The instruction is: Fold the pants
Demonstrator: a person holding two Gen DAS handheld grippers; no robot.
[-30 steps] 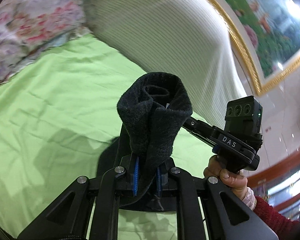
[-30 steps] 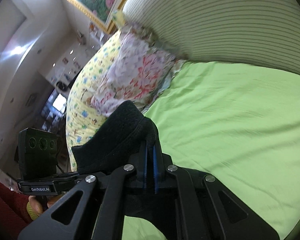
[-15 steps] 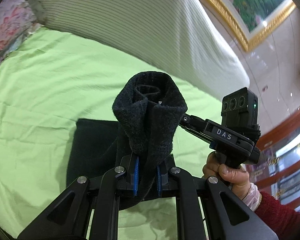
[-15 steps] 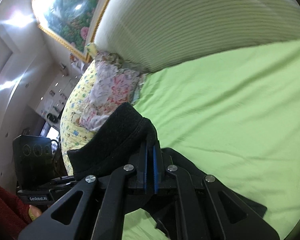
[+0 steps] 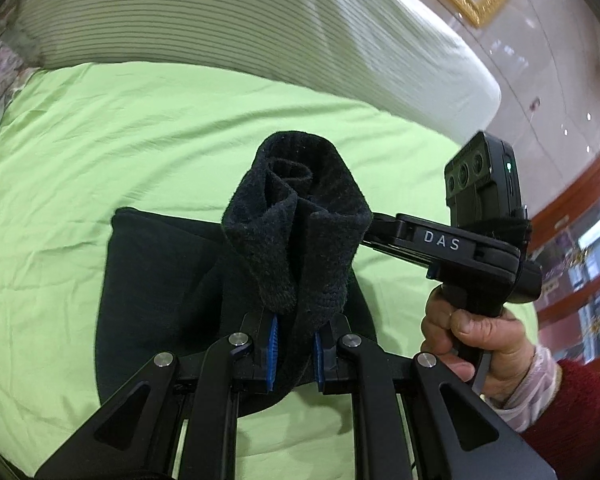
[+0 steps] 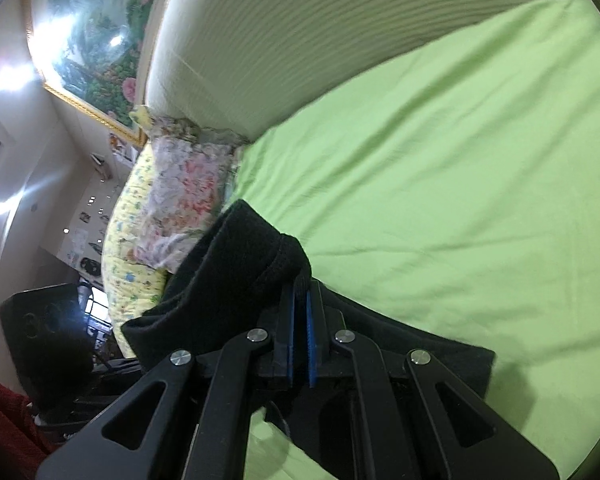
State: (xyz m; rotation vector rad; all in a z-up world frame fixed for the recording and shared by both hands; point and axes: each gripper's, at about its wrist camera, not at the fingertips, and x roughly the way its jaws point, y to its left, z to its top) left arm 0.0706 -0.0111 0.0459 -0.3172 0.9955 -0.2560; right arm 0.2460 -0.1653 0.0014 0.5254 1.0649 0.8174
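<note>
While both grippers clamp the black fleece pants (image 5: 300,240), lower them evenly so the lifted edge lands square on the part lying on the green bed sheet (image 5: 100,128). Left gripper (image 5: 294,354) pinches a bunched waistband; right gripper (image 6: 299,340) holds a thin hem.

We're looking at one pair of black pants (image 5: 148,280) here, and two claws are showing: the left claw (image 5: 294,354) and the right claw (image 6: 299,340). One green bed sheet (image 5: 140,132) is showing, one striped white bolster (image 5: 220,16), one floral pillow (image 6: 180,196), one gold-framed painting (image 6: 96,40), and one hand (image 5: 476,336) is appearing.
</note>
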